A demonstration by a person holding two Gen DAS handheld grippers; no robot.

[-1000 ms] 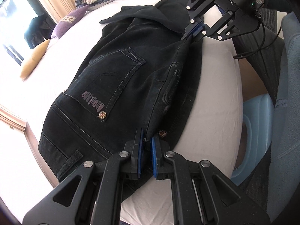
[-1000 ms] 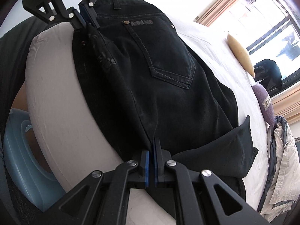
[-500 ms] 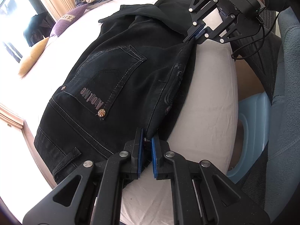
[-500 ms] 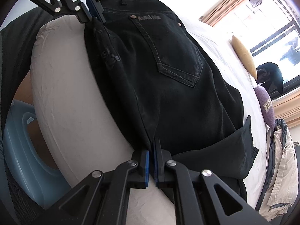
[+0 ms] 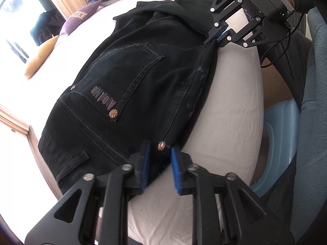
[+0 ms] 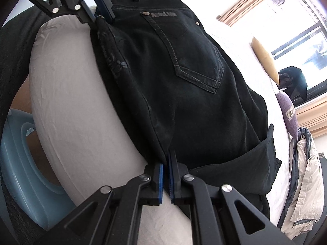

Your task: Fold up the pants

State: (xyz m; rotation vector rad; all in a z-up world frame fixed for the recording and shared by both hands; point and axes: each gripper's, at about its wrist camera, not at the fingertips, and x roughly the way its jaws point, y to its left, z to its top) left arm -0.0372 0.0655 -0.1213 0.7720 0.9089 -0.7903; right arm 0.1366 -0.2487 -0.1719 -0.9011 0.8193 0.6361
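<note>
Black jeans [image 5: 126,85] lie folded lengthwise on the white bed [image 5: 231,106], back pocket up; they also show in the right wrist view [image 6: 184,85]. My left gripper [image 5: 160,153] is open at the waistband corner, its blue pads either side of a copper rivet [image 5: 161,145]. It shows at the top left of the right wrist view [image 6: 100,10]. My right gripper [image 6: 166,170] is shut on the jeans' folded edge near the thigh, and shows at the top right of the left wrist view [image 5: 216,36].
A light blue plastic tub [image 6: 18,163] stands beside the bed edge below the mattress. A yellow cushion [image 5: 38,65], a purple pillow [image 5: 79,18] and a pile of clothes [image 6: 304,183] lie on the far side of the bed. A window [image 6: 296,30] is behind.
My left gripper has opened and let go of the waistband corner. The jeans have been set down flatter on the bed. My right gripper stays shut on the fabric.
</note>
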